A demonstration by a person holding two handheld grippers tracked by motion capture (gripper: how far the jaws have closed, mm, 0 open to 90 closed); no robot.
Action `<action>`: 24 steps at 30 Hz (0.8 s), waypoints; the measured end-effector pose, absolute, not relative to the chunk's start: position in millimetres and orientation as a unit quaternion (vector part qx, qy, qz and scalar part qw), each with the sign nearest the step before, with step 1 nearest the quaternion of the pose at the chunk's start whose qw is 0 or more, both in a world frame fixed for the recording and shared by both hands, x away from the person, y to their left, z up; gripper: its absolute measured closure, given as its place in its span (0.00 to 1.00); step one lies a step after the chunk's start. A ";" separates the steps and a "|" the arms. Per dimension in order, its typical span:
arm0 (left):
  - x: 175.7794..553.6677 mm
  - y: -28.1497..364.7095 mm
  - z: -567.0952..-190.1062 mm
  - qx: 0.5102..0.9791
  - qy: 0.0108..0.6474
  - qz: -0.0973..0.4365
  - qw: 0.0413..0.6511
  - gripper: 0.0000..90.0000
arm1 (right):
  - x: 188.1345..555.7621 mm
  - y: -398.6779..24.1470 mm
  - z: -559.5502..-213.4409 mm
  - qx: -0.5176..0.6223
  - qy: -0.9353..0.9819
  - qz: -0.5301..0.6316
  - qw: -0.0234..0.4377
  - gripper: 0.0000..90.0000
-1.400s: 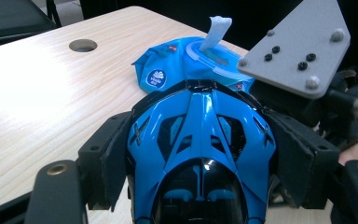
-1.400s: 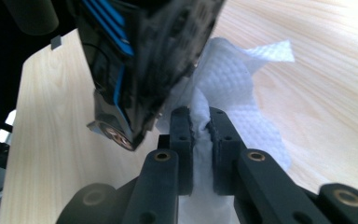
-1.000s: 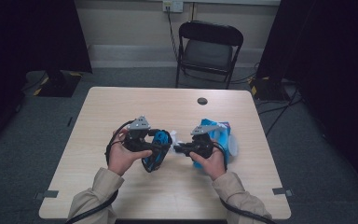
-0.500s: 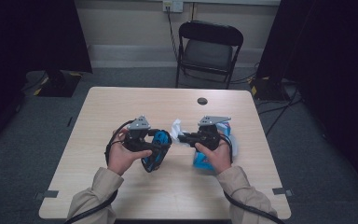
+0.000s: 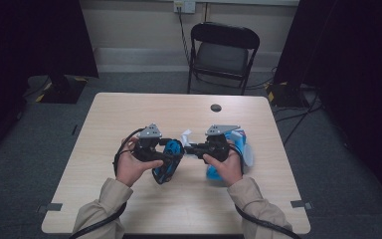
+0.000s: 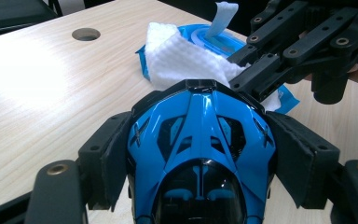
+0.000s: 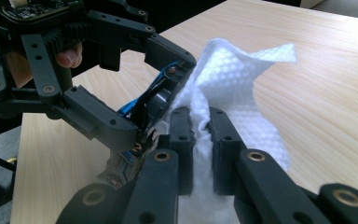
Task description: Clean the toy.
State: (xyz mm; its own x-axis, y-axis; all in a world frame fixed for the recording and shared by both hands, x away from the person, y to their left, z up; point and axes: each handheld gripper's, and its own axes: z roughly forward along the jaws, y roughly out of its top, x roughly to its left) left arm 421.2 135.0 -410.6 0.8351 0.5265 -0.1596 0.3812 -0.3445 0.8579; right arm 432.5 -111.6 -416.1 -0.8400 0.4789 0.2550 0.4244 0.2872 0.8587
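Toy car (image 6: 200,154): a blue and black car, clamped between the pads of the left gripper (image 6: 200,163); it is held above the table (image 5: 129,119), nose toward the right gripper.

Left gripper: seen in the high view at (image 5: 165,160), gripped by the left hand (image 5: 132,167); its jaws are pressed on the two sides of the car.

Wipe (image 7: 233,88): a white textured sheet, pinched between the right gripper's pads and laid against the front end of the car; a loose corner is raised above the jaws.

Right gripper (image 7: 200,135): jaws nearly together, closed on the wipe; seen in the high view at (image 5: 191,149), held by the right hand (image 5: 226,167), tip to tip with the left gripper.

Wipe pack (image 6: 223,39): a blue pack lying flat on the table behind the grippers, with another white sheet standing up from its opening; in the high view it is at (image 5: 241,144), partly hidden by the right hand.

Table hole (image 5: 216,107): a round dark hole near the far edge, well apart from the work.

Chair (image 5: 222,52): a black folding chair placed beyond the table.
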 end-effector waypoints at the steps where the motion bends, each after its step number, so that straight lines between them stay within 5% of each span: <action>1: 421.2 134.8 -410.6 0.817 0.277 0.073 0.501 0.29 | 432.3 -111.3 -416.1 0.281 0.802 0.527 0.026 0.91; 24: 422.9 130.7 -406.7 0.816 0.274 0.075 0.503 0.29 | 428.2 -109.0 -423.7 0.276 0.809 0.518 0.021 0.92</action>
